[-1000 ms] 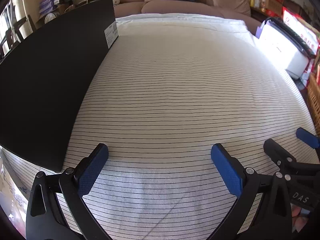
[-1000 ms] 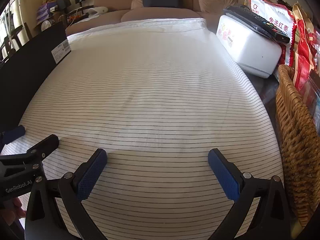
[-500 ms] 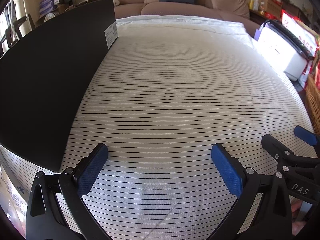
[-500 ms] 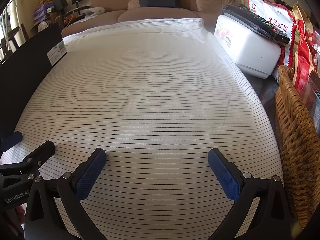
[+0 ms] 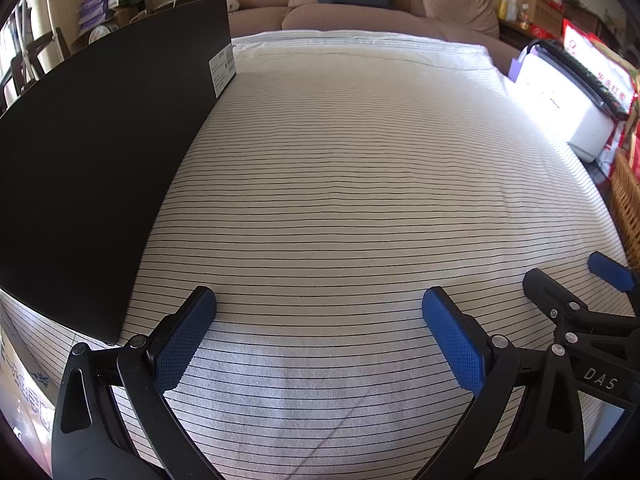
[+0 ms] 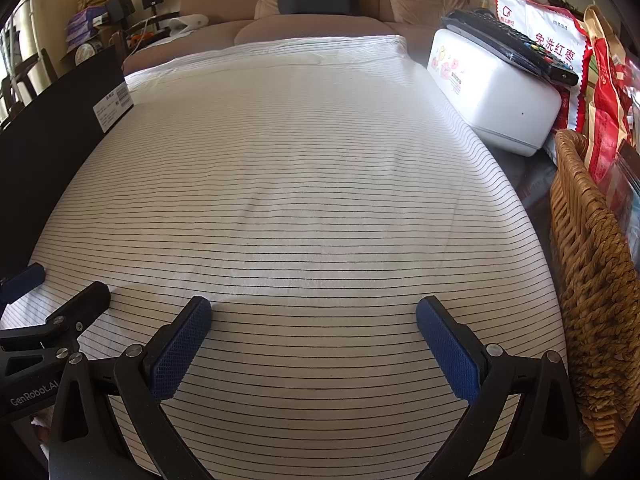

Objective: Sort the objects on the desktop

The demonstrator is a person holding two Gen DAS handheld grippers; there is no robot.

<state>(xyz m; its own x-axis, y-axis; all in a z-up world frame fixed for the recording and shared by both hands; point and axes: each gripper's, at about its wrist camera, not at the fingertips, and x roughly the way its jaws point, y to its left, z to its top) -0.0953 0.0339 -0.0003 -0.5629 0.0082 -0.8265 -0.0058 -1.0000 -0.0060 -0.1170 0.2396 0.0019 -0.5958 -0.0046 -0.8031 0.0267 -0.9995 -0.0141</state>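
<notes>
My left gripper [image 5: 319, 312] is open and empty, low over the near part of a white striped cloth [image 5: 360, 184] that covers the table. My right gripper [image 6: 313, 322] is also open and empty, over the near part of the same cloth [image 6: 288, 168]. Each gripper shows at the edge of the other's view: the right one [image 5: 576, 284] to the right in the left wrist view, the left one [image 6: 56, 292] to the left in the right wrist view. A large flat black box [image 5: 92, 168] with a white label lies along the cloth's left edge. No small objects lie on the cloth.
A white container [image 6: 492, 96] with a black keyboard [image 6: 512, 48] on top stands at the right. A wicker basket [image 6: 596, 280] and red snack bags [image 6: 560, 40] sit at the right edge. A brown sofa [image 6: 320, 4] lies beyond the table.
Both grippers have drifted slightly; the views shifted a little. Jaws stayed open and nothing was picked up.
</notes>
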